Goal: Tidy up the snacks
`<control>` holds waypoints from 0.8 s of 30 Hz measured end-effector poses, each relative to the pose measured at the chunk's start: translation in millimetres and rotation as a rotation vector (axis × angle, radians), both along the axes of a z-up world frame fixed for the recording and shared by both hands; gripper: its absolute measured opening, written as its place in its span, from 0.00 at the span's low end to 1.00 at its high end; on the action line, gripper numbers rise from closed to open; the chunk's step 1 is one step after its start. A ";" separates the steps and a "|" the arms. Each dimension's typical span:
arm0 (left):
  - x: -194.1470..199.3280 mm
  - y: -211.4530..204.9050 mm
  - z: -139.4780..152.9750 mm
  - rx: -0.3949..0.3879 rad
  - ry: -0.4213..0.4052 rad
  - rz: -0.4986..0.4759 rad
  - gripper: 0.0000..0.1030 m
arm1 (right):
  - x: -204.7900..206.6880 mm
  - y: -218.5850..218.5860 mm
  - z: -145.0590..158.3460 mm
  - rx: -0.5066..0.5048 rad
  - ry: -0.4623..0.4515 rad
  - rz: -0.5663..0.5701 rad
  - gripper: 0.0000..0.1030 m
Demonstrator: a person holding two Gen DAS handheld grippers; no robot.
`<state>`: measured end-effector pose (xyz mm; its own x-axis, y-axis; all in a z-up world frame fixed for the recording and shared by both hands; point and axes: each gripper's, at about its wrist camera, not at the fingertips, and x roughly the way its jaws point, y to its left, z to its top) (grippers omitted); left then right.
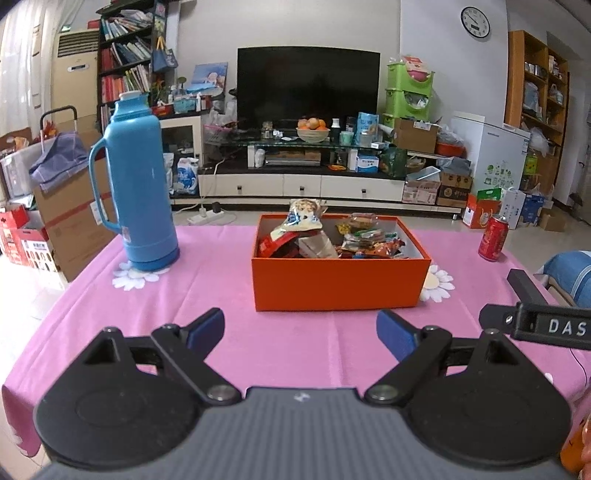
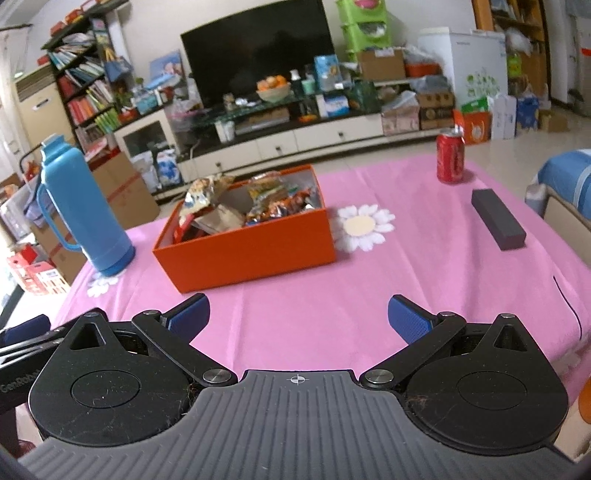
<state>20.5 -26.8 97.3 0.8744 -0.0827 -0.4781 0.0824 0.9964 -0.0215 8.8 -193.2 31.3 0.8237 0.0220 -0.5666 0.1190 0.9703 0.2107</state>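
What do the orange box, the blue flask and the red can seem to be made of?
Box: probably cardboard, matte; flat thin walls, sharp folded edges, no shine.
Flask: probably plastic, smooth and slightly glossy; moulded handle, soft highlights.
Can: probably metal, glossy printed; its rim looks like that of a drink can.

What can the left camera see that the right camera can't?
Only the left wrist view shows the wall clock.

Only the right wrist view shows the whole dark block lying on the pink cloth.

Both show the orange snack box, the blue thermos, the red can and the black TV. Each view's own tool stands open and empty.
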 end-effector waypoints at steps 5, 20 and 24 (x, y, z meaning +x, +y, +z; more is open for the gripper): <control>-2.3 -3.3 2.9 -0.004 -0.006 -0.010 0.87 | -4.6 -0.2 1.0 -0.022 0.004 0.000 0.85; -7.8 -4.9 4.5 -0.003 -0.013 -0.023 0.87 | -12.1 2.8 -0.3 -0.042 0.012 0.022 0.85; -6.3 -3.7 1.9 -0.001 -0.006 -0.022 0.87 | -10.3 3.6 -1.6 -0.046 0.020 0.026 0.85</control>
